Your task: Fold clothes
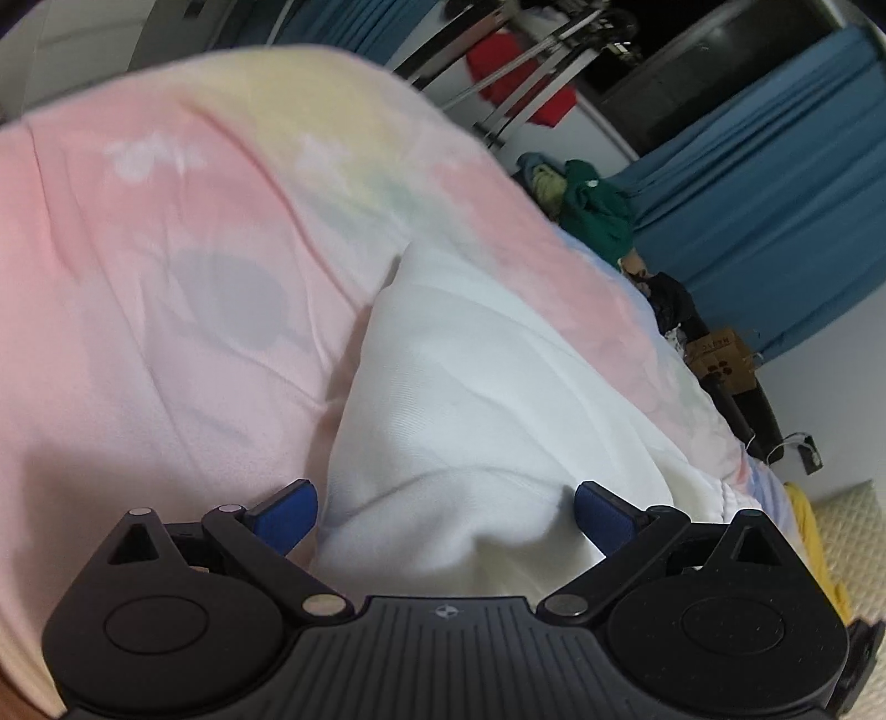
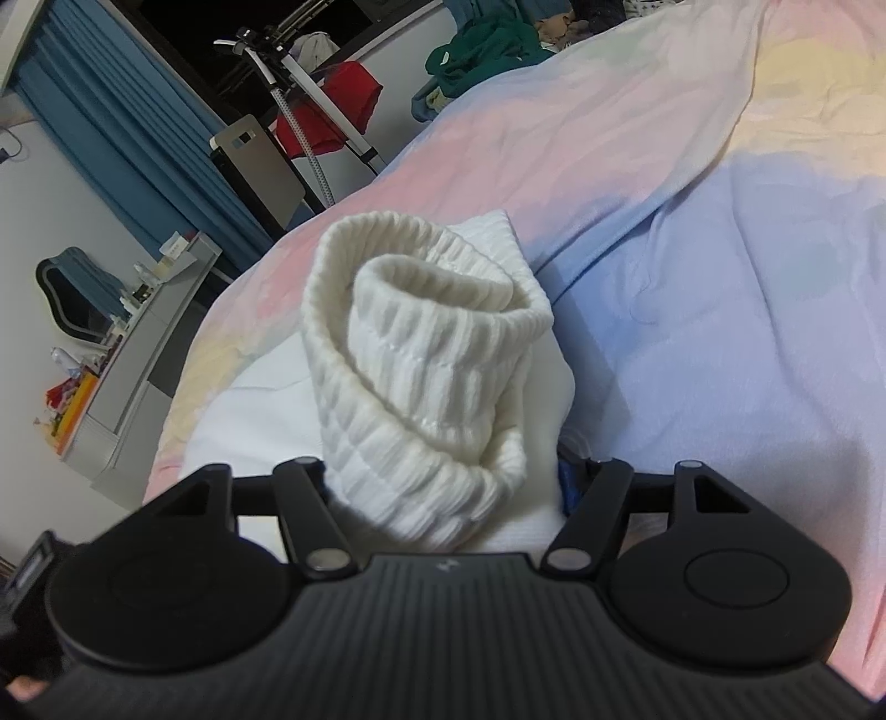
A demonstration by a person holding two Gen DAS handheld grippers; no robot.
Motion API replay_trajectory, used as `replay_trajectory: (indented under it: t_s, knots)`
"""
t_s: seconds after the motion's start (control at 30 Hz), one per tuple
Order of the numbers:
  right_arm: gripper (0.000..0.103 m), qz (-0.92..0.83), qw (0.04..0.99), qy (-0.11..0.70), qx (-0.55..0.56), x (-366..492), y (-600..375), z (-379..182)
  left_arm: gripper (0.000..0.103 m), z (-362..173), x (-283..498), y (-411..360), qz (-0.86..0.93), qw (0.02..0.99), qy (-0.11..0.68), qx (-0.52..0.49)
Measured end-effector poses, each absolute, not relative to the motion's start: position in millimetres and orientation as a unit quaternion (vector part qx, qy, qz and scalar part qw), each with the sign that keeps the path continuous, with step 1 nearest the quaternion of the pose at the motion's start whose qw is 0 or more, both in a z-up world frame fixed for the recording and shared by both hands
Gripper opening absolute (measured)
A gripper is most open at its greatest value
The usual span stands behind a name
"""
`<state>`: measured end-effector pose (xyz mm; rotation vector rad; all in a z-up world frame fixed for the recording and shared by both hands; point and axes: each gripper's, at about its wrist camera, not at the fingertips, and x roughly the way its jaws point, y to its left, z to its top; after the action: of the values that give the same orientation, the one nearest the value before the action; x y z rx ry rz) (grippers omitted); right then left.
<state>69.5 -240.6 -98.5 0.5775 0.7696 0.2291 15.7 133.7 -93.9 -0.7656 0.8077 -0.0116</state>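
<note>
A white knit garment (image 1: 470, 382) lies on the pastel bedspread (image 1: 166, 266). In the left wrist view my left gripper (image 1: 446, 512) is open, its blue fingertips (image 1: 288, 512) on either side of a bunched fold of the white fabric. In the right wrist view the garment's ribbed turtleneck collar (image 2: 426, 354) stands up right in front of my right gripper (image 2: 448, 487). The white fabric fills the gap between the jaws and hides the fingertips, with only a bit of blue pad (image 2: 567, 487) showing. The right gripper looks shut on the fabric below the collar.
A pile of green and other clothes (image 1: 592, 210) lies at the far edge of the bed, also in the right wrist view (image 2: 487, 44). A clothes rack with a red garment (image 2: 332, 111), blue curtains (image 1: 775, 221) and a grey dresser (image 2: 138, 343) stand beyond the bed.
</note>
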Motion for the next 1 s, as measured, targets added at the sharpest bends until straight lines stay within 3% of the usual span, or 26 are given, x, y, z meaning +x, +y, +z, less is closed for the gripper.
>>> replay_trajectory:
  t_s: [0.37,0.7,1.0]
  knots:
    - [0.064,0.11,0.907,0.334,0.231,60,-227,-85,0.1,-113,28,140,-0.014,0.836,0.401,-0.376]
    - [0.064,0.096,0.896,0.36,0.241,67,-230,-95,0.1,-122,37,132,-0.019,0.835,0.408,-0.369]
    - [0.061,0.096,0.904,0.352,0.223,64,-225,-92,0.092,-123,38,126,-0.024,0.846,0.402,-0.35]
